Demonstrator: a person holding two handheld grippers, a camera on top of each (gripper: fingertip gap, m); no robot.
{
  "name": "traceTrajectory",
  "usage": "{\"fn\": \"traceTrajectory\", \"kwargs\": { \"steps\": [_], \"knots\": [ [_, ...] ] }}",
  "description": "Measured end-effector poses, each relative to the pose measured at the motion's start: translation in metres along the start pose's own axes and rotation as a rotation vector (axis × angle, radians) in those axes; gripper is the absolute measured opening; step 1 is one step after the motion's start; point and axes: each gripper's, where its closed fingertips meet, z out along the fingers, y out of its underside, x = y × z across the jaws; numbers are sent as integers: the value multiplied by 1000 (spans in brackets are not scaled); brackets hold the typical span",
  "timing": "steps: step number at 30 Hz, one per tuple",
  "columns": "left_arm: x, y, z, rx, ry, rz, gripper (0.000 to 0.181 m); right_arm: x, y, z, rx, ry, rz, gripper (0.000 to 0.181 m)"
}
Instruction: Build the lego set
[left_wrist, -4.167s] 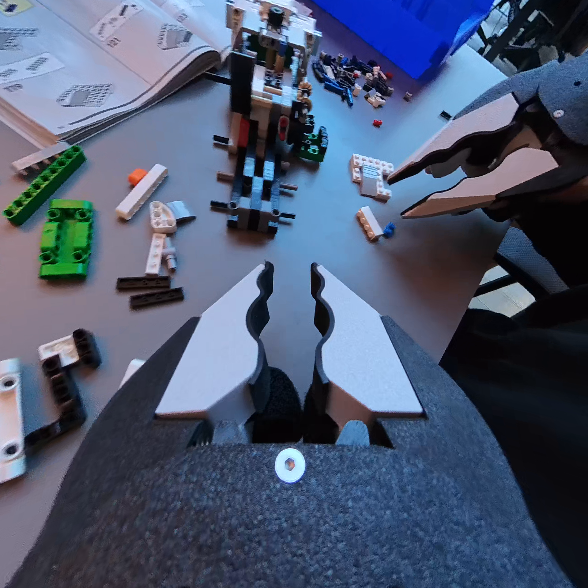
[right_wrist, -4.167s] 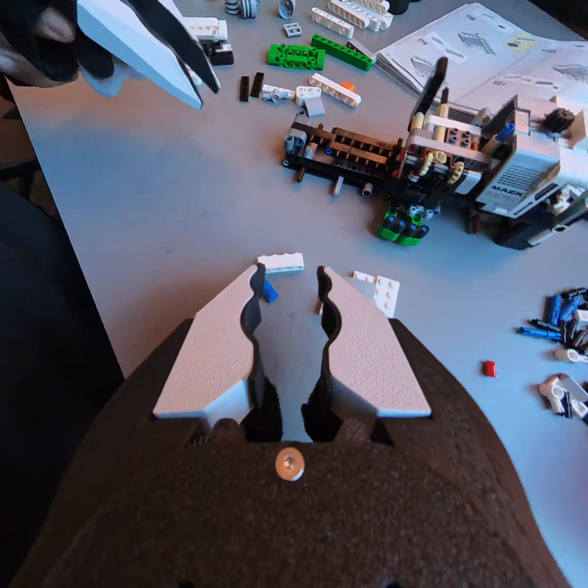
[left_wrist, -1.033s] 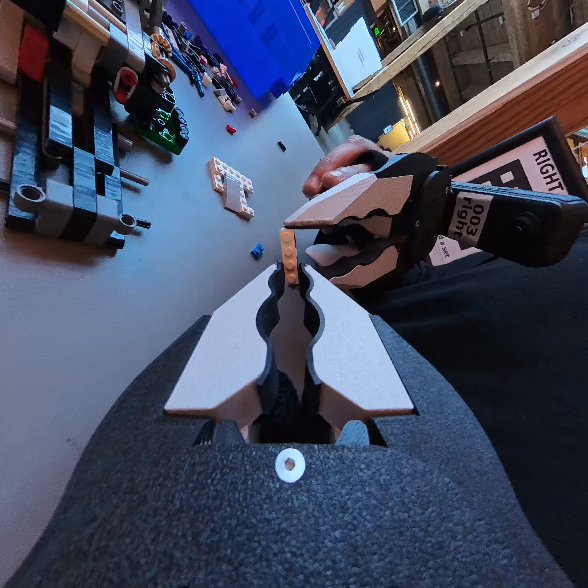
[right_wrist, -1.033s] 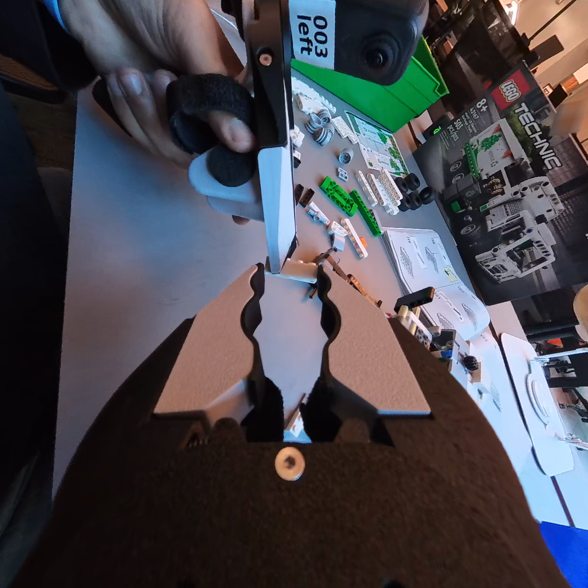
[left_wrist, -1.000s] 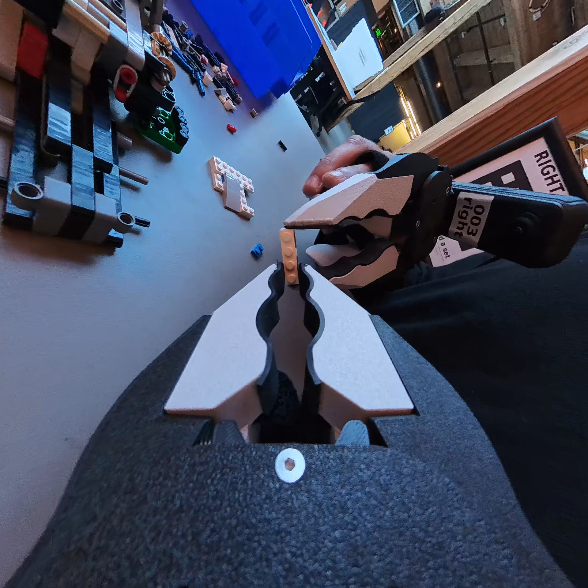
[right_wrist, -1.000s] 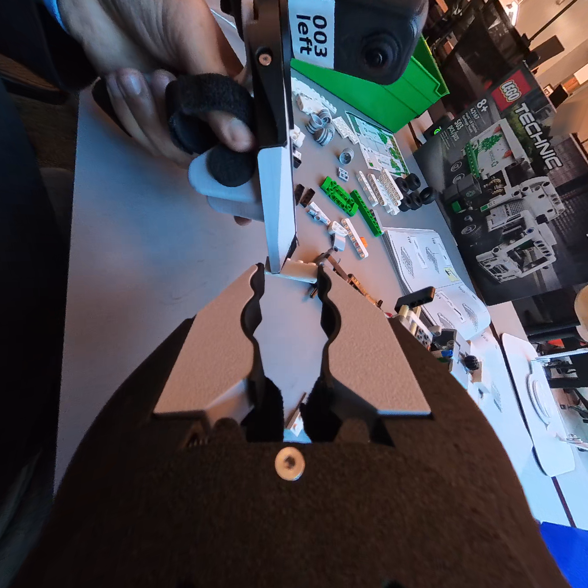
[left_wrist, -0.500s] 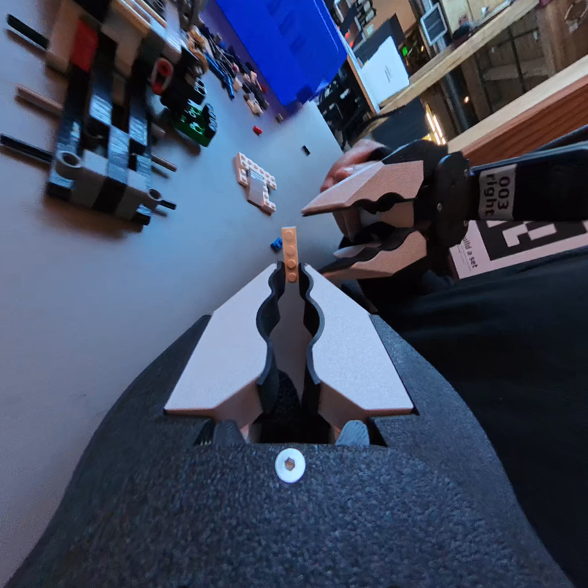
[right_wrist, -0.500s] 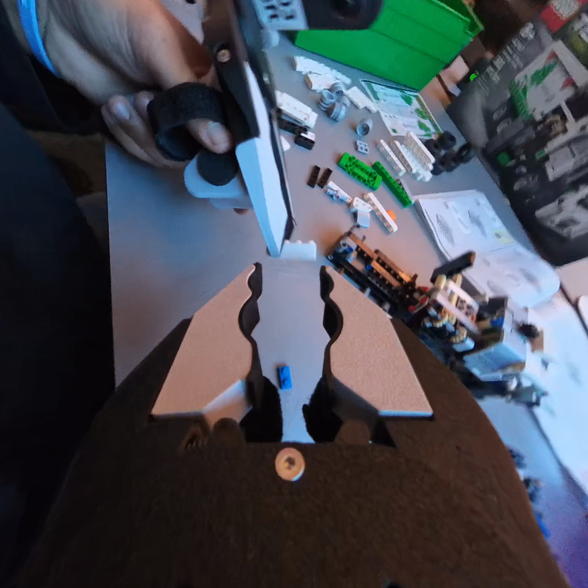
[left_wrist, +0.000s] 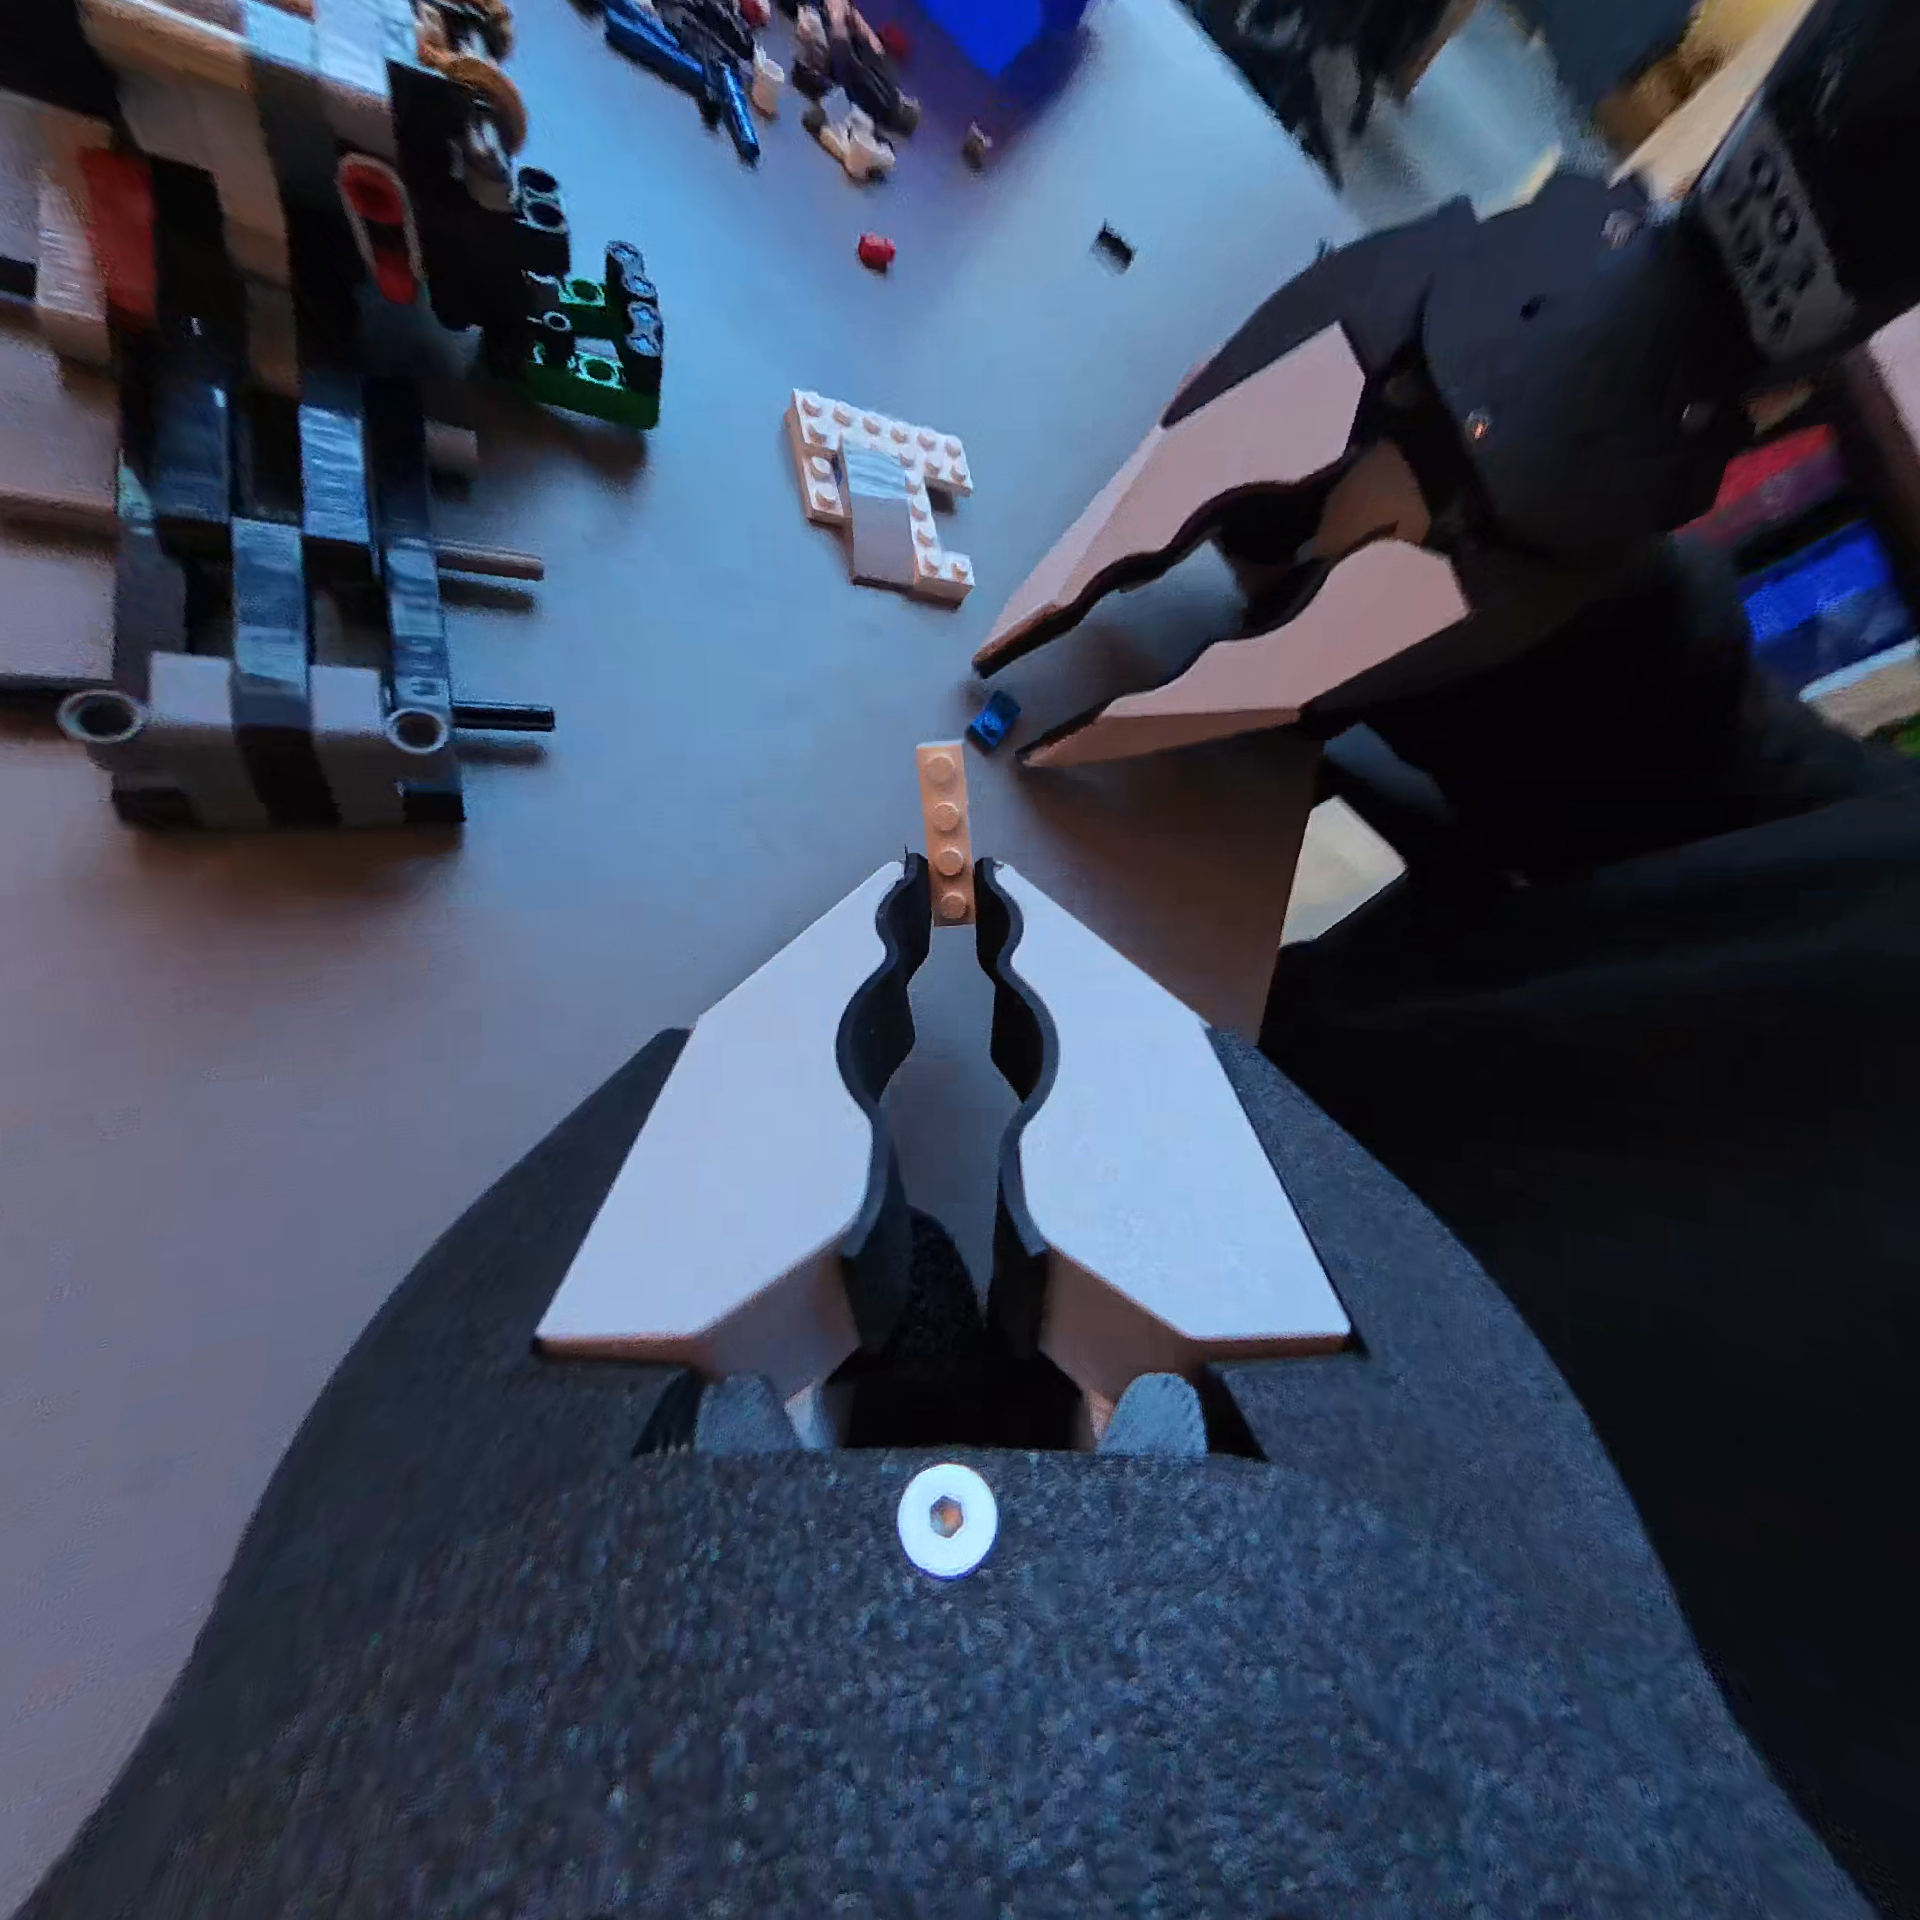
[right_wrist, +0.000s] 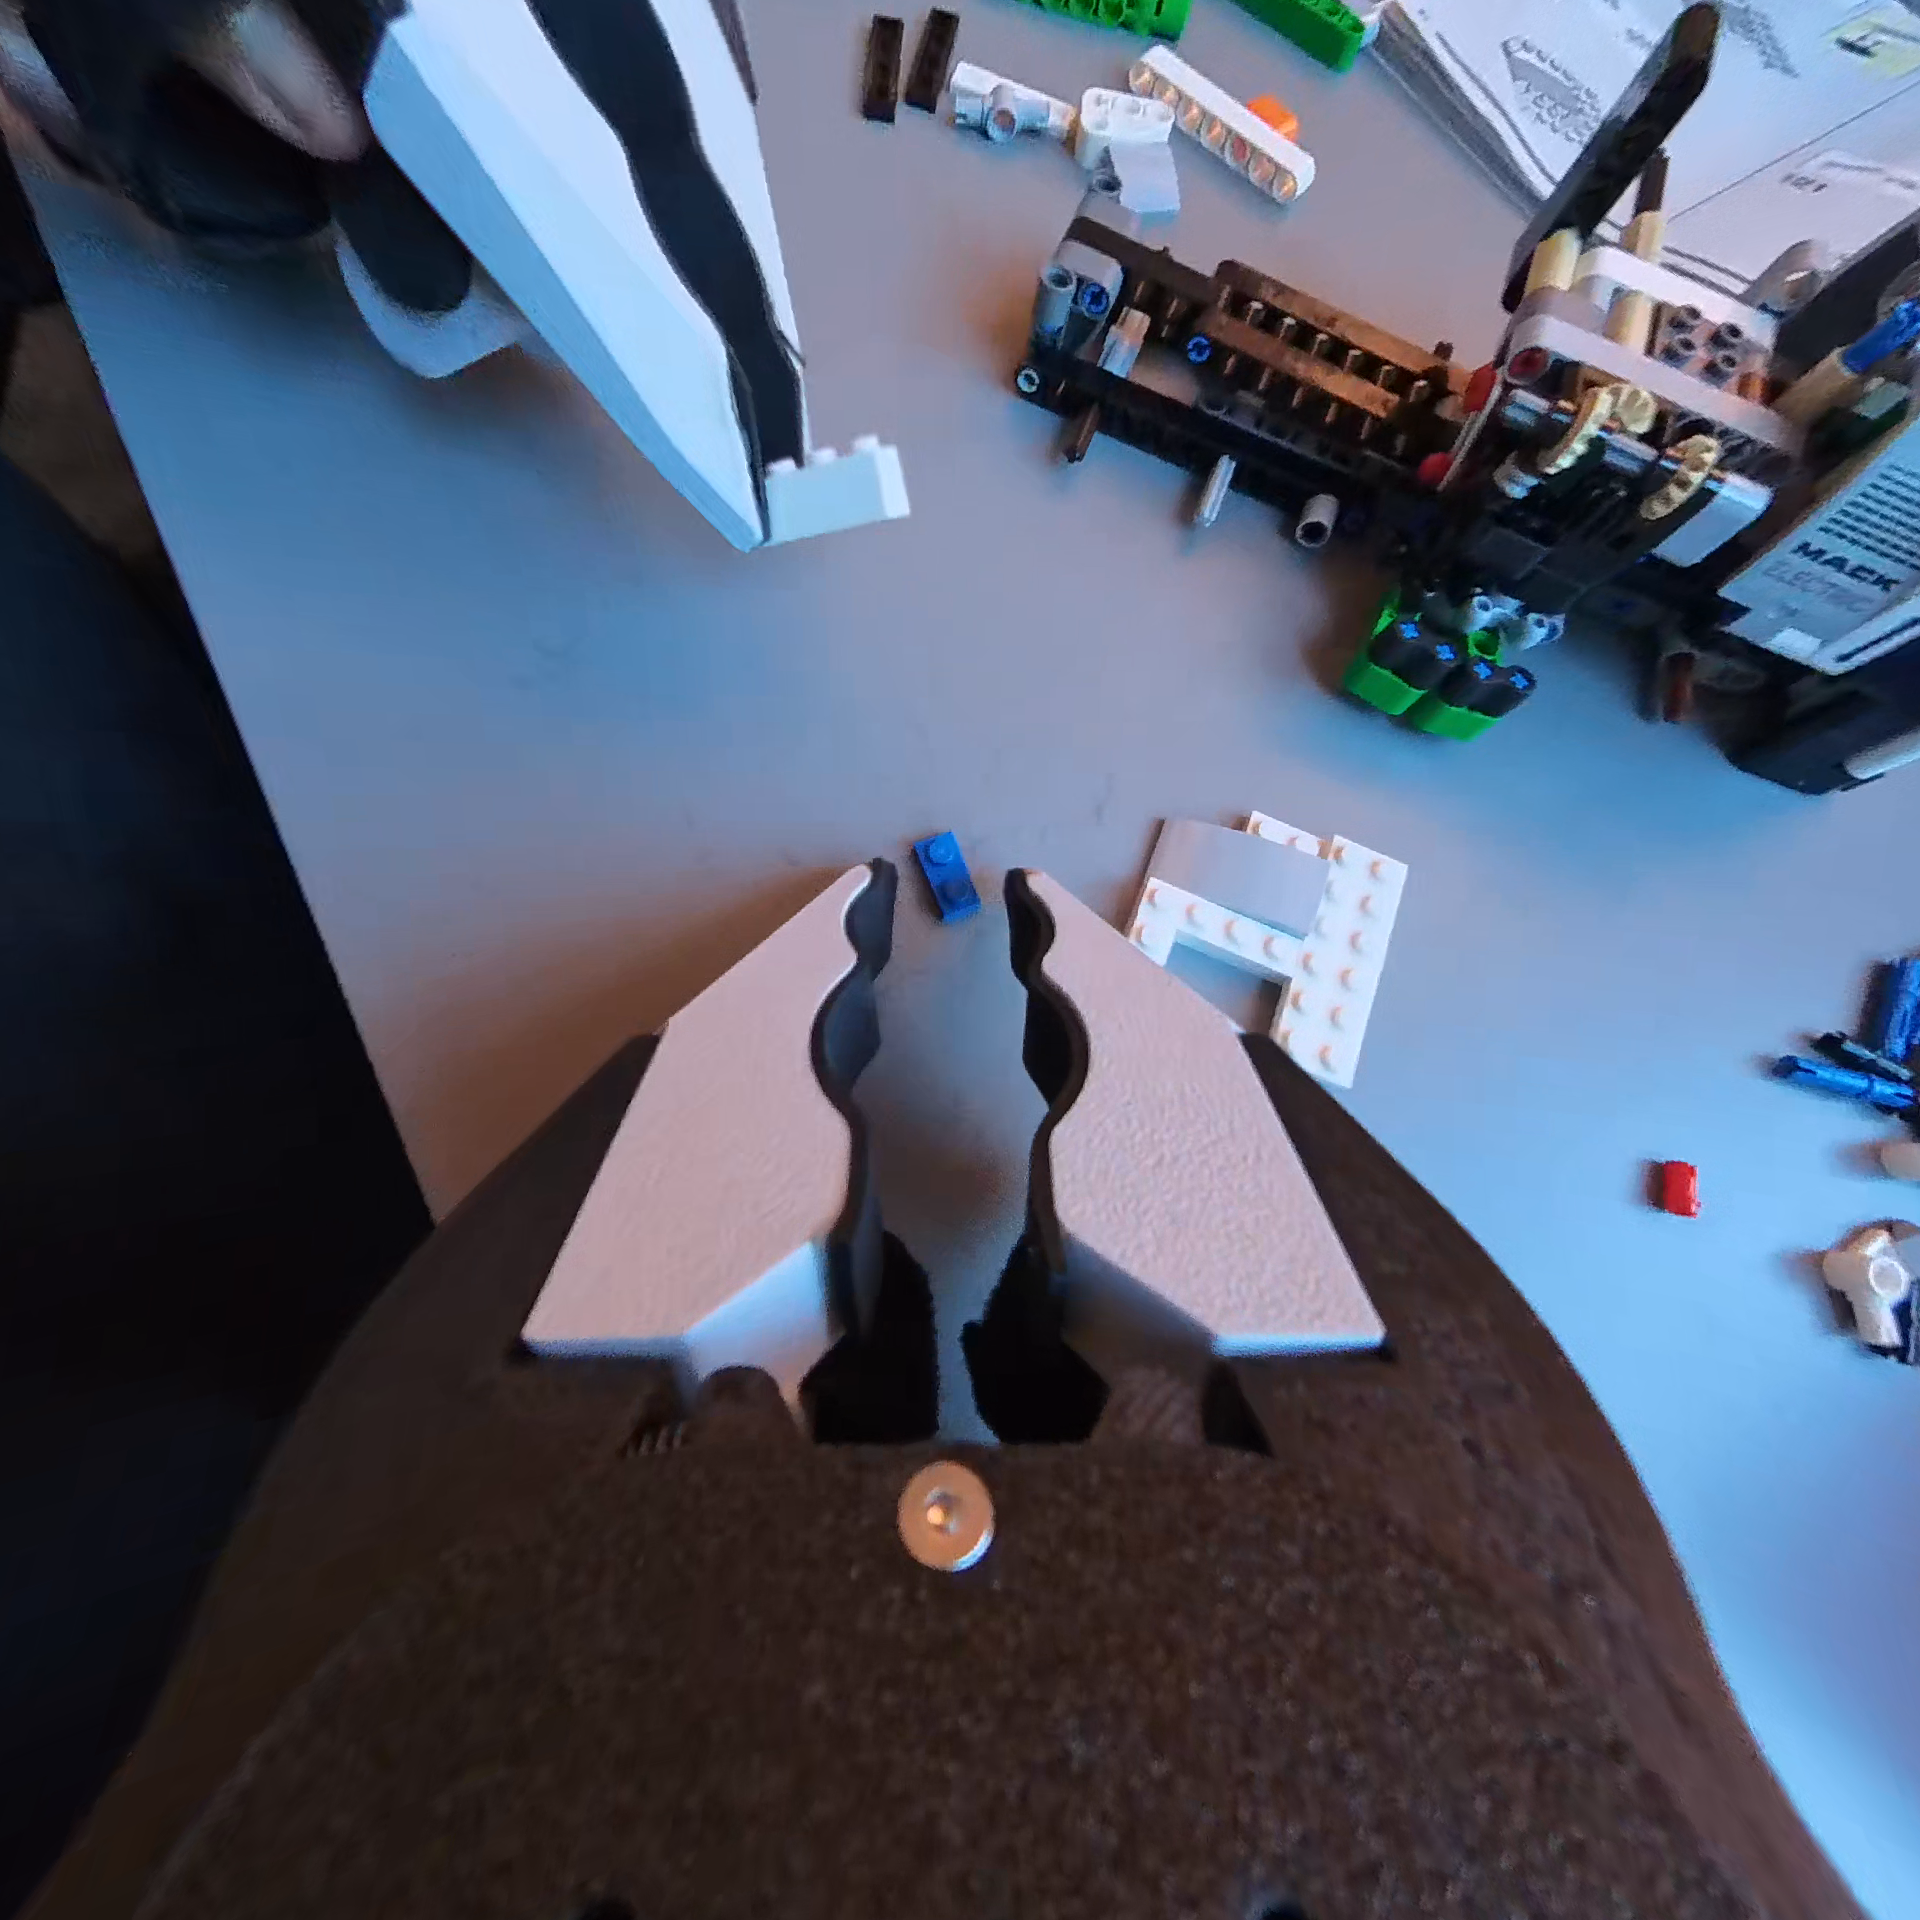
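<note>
My left tongs (left_wrist: 951, 883) are nearly shut, pinching one end of a small white one-by-four plate (left_wrist: 945, 821) so that most of it sticks out past the tips, studs facing the camera. My right tongs (right_wrist: 940, 883) hold nothing; their jaws stand a little apart, and in the right wrist view the tips hover just short of a tiny blue plate (right_wrist: 945, 878) lying on the grey bench (right_wrist: 623, 675).

Just beyond, at centre right of that view, a white U-shaped plate assembly (right_wrist: 1299, 935) lies flat with a smooth grey slope set into it. Further right sit a small red piece (right_wrist: 1673, 1187) and a few blue pins (right_wrist: 1860, 1049).

In the upper right of the frame stands the half-built truck chassis (right_wrist: 1351, 384), black beams and white housing, with a green and black sub-assembly (right_wrist: 1439, 675) beside it. Along the top edge are loose white beams (right_wrist: 1216, 125), green beams and the open instruction booklet (right_wrist: 1558, 94).

I judge the step in hand to be joining small plates: the white one is picked up, the blue one is not yet. Next I would close the right tongs on the blue plate across its narrow sides, lift it, and bring it to the white plate's studs. It is tiny and lies askew to my jaws, so I should square up first or it may skid away.
</note>
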Motion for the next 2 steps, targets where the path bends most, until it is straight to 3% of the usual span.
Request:
{"fn": "traceTrajectory", "kwargs": {
  "steps": [2],
  "knots": [
    [-4,4,0,-72,-52,84,7,-2,-1,1,4,-24,2,19]
  ]
}}
